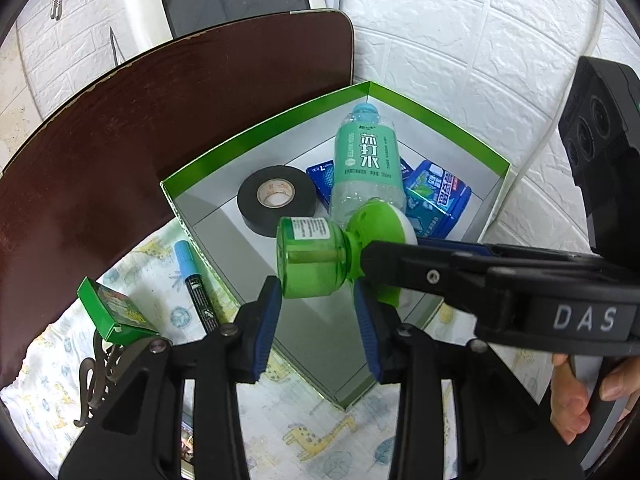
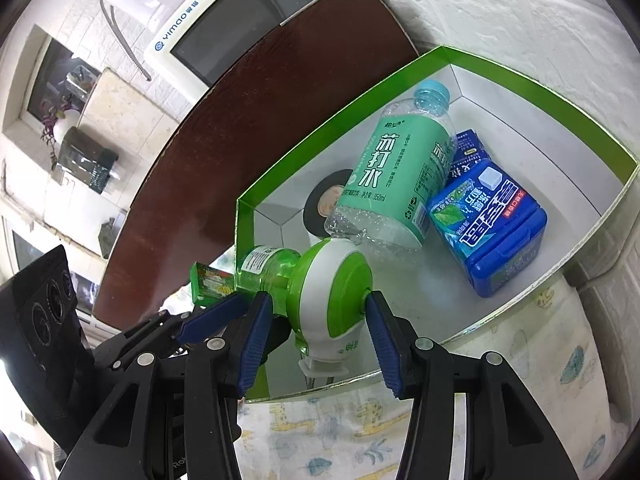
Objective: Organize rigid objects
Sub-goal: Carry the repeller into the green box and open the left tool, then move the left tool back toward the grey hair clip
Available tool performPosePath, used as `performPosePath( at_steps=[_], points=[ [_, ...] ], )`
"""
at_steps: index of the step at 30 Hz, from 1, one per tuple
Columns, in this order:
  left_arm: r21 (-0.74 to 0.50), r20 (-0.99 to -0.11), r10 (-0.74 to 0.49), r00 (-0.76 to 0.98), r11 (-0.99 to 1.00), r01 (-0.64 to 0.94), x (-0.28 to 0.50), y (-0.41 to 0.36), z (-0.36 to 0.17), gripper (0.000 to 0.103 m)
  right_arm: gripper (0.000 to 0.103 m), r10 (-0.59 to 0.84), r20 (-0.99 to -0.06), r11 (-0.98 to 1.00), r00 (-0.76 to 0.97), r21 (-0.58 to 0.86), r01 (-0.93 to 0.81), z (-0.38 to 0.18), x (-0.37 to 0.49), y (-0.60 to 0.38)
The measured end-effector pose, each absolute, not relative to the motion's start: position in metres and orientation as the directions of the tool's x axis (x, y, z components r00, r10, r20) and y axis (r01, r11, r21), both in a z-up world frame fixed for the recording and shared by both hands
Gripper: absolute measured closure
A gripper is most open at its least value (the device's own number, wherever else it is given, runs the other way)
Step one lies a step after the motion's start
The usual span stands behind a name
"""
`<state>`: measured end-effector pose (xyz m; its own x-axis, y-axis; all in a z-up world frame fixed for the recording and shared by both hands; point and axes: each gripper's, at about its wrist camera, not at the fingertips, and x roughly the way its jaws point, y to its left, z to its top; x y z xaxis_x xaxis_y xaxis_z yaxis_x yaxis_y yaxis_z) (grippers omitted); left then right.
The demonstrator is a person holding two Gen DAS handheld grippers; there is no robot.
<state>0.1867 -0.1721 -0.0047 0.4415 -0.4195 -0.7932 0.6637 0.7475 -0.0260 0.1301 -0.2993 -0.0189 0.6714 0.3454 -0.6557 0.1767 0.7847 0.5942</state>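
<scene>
Over green-rimmed box (image 2: 532, 76): both claws (image 1: 316, 300) (image 2: 320, 312) clamp green repellent bottle (image 2: 316, 276); bare floor beneath, near wall close.

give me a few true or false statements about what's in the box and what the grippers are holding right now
1. Both grippers hold the green mosquito repellent device over the green box. True: the left gripper clamps its bottle end, the right gripper its green and white head.
2. The water bottle stands upright in the box. False: it lies on its side.
3. The black tape roll is inside the box. True.
4. The blue-capped marker is inside the box. False: it lies outside on the patterned cloth.
5. The blue gum container sits on the cloth. False: it is in the box, beside the bottle.
</scene>
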Motion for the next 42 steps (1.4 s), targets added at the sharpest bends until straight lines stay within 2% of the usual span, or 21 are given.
performPosePath(
  at_steps=[5,10,19,23,26,27,28,30,39,42],
  points=[
    [-0.026,-0.781,-0.429,0.454,0.748,0.663,0.186,-0.166,0.002,0.066,0.051,0.333,-0.648,0.782,0.685,0.595,0.183,-0.013,0.128,-0.298],
    [-0.008,-0.764,-0.415,0.494,0.771,0.636,0.185,-0.143,0.012,0.060,0.052,0.321,-0.636,0.787,0.702,0.592,0.176,-0.002,0.125,-0.294],
    [-0.016,-0.732,-0.326,0.599,0.886,0.464,0.194,-0.050,0.027,0.047,0.052,0.375,-0.620,0.807,0.690,0.585,0.087,0.012,0.134,-0.259],
    [-0.046,-0.722,-0.298,0.624,0.922,0.385,0.191,-0.007,0.025,0.038,0.051,0.410,-0.629,0.819,0.661,0.573,0.037,0.012,0.143,-0.234],
    [-0.065,-0.730,-0.286,0.620,0.933,0.355,0.187,0.016,0.016,0.037,0.051,0.440,-0.646,0.827,0.624,0.562,-0.001,0.008,0.151,-0.210],
    [-0.069,-0.735,-0.284,0.615,0.934,0.350,0.187,0.020,0.012,0.037,0.047,0.449,-0.652,0.830,0.610,0.557,-0.015,0.006,0.153,-0.202],
    [-0.073,-0.741,-0.285,0.608,0.934,0.349,0.186,0.023,0.008,0.037,0.039,0.457,-0.657,0.832,0.599,0.554,-0.028,0.004,0.155,-0.193],
    [-0.074,-0.751,-0.286,0.595,0.932,0.354,0.185,0.028,-0.001,0.037,0.032,0.470,-0.664,0.839,0.582,0.541,-0.061,0.000,0.159,-0.176],
    [-0.083,-0.753,-0.321,0.574,0.912,0.401,0.188,0.033,-0.023,0.039,0.023,0.386,-0.685,0.922,0.618,0.297,-0.247,-0.013,0.158,-0.116],
    [-0.085,-0.752,-0.333,0.568,0.905,0.418,0.193,0.030,-0.028,0.039,0.023,0.375,-0.674,0.927,0.636,0.278,-0.251,-0.014,0.161,-0.113]
  ],
)
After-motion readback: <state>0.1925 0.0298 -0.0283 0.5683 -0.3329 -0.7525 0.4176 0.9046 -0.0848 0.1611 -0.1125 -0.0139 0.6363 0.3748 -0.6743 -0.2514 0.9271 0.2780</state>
